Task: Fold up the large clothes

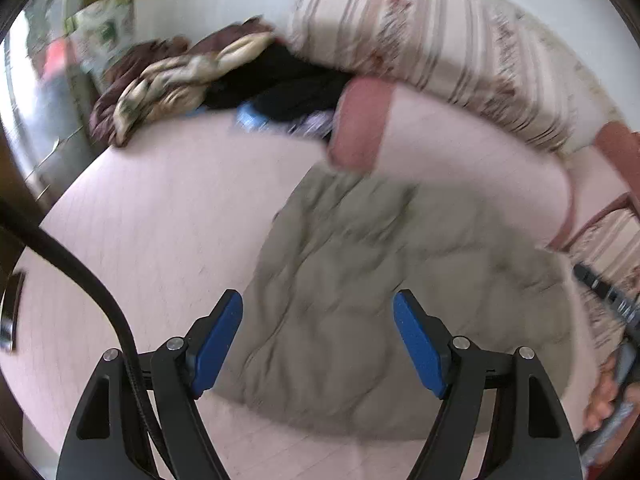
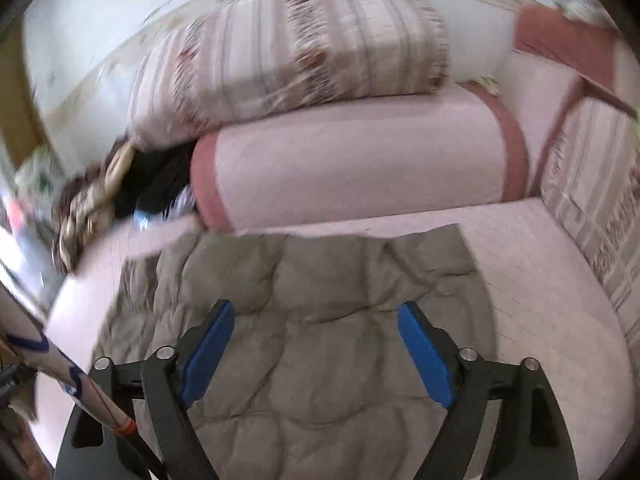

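A grey-green quilted garment (image 1: 384, 280) lies spread on a pale pink bed (image 1: 160, 216). My left gripper (image 1: 318, 320) is open and empty, held above the garment's left part. In the right wrist view the same garment (image 2: 320, 320) fills the lower middle, and my right gripper (image 2: 316, 332) is open and empty above it. The other hand with its gripper (image 1: 616, 360) shows at the right edge of the left wrist view. Both views are motion-blurred.
A pink bolster with red ends (image 2: 352, 160) lies behind the garment, with a striped floral quilt (image 2: 296, 52) stacked on it. A heap of brown, cream and black clothes (image 1: 192, 80) sits at the bed's far left. A striped side panel (image 2: 600, 216) borders the bed on the right.
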{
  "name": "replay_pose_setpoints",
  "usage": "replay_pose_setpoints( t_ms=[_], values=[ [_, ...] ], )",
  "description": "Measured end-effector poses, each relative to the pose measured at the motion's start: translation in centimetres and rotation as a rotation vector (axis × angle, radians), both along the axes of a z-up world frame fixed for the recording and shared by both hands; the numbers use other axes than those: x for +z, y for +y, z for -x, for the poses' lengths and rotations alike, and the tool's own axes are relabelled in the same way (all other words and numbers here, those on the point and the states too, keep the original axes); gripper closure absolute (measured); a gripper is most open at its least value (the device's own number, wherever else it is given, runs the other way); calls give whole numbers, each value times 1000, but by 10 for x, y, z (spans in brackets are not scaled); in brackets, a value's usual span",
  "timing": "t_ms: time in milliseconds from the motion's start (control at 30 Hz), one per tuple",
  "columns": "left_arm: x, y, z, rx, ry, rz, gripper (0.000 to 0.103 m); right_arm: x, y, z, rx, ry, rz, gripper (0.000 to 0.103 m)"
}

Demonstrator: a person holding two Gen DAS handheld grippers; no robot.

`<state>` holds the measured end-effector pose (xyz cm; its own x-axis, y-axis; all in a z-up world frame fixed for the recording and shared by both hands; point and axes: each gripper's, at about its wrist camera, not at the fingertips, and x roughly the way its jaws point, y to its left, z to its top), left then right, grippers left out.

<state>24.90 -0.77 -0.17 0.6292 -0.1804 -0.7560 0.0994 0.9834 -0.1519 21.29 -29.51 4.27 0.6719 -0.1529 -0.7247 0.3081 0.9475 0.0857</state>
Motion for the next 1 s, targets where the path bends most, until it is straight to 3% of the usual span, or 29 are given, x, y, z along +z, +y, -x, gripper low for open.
replay_pose_setpoints(
  t_ms=[167,400,700,900,1000],
  values=[
    [-46,14,5,70,35,-37,26,-24,49,-52,103,43,5,37],
    [-71,34,-2,112,19,-49,26,-80,72,-126,73,147,76,37],
    [-84,47,-12,90,23,-23,26,-126,50,-162,-14,170,111,15],
    [-85,47,-9,88,4,-28,25,-126,62,-167,-25,189,186,12],
    [-85,45,-8,92,-4,-61,25,-108,69,-163,-32,203,190,13]
  ],
)
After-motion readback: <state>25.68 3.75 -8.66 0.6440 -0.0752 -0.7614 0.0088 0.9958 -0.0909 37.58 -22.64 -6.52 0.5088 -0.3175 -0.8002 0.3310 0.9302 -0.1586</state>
